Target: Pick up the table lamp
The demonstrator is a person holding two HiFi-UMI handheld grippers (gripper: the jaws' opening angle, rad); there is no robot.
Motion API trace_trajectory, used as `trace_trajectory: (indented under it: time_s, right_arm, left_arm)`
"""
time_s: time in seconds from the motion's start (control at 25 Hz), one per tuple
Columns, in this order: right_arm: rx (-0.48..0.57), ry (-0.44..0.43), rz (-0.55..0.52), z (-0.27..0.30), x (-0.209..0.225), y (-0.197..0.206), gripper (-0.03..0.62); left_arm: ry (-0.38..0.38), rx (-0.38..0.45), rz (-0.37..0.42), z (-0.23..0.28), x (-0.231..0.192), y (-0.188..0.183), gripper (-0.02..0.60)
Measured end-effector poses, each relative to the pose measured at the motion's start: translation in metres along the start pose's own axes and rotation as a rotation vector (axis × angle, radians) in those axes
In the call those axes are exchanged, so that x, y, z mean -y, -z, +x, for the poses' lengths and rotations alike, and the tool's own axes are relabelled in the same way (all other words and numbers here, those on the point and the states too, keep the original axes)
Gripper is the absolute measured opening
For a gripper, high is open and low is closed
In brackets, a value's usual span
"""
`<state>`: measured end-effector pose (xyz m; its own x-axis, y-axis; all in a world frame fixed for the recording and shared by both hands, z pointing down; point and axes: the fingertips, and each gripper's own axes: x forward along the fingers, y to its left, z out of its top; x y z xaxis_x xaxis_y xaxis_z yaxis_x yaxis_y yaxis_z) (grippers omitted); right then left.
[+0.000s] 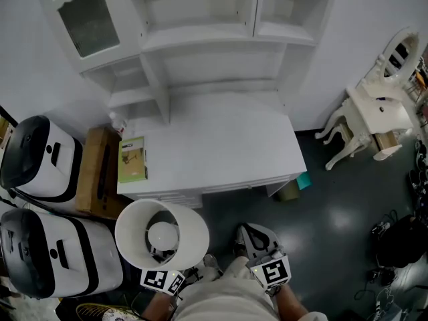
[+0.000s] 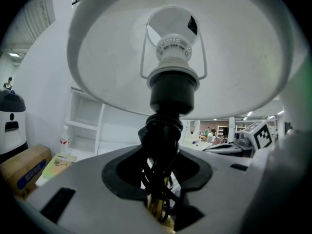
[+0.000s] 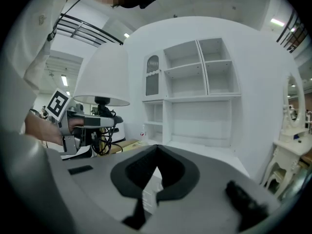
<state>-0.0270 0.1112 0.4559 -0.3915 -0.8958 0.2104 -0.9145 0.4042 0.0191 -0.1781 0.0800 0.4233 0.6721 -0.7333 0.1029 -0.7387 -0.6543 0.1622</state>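
Between the two grey jaws of the left claw (image 2: 158,179) I've got the black stem of the table lamp (image 2: 173,77), a white round-shaded lamp with a black socket and a black cord wound about the stem. The jaws pinch stem and cord together. Shade sits upright straight above the claw, its open underside facing the camera. Right claw (image 3: 155,150) has its jaws pressed together with nothing in them, and it's near the left one, low by my body in the head view. Lamp is in the air off the front left corner of the white wooden desk with shelf hutch (image 1: 221,146), not touching it, over the dark glossy floor (image 1: 334,212). A flat green booklet (image 1: 132,159) lies on the desk's left edge, with a small clear bottle (image 1: 118,122) behind it. Brown cardboard box (image 1: 97,172) stands just beside the desk's left side, two white-and-black rounded machines (image 1: 40,159) left of that. White dressing table with oval mirror (image 1: 384,105) is well apart at far right.
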Motion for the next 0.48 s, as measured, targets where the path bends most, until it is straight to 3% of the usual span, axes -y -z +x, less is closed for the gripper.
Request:
trace_trajectory:
  time_s: [0.48]
  right_arm:
    - [0.013, 0.002, -0.031, -0.044, -0.032, -0.005, 0.012]
  left_arm:
    - [0.022, 0.005, -0.005, -0.044, 0.026, 0.007, 0.158]
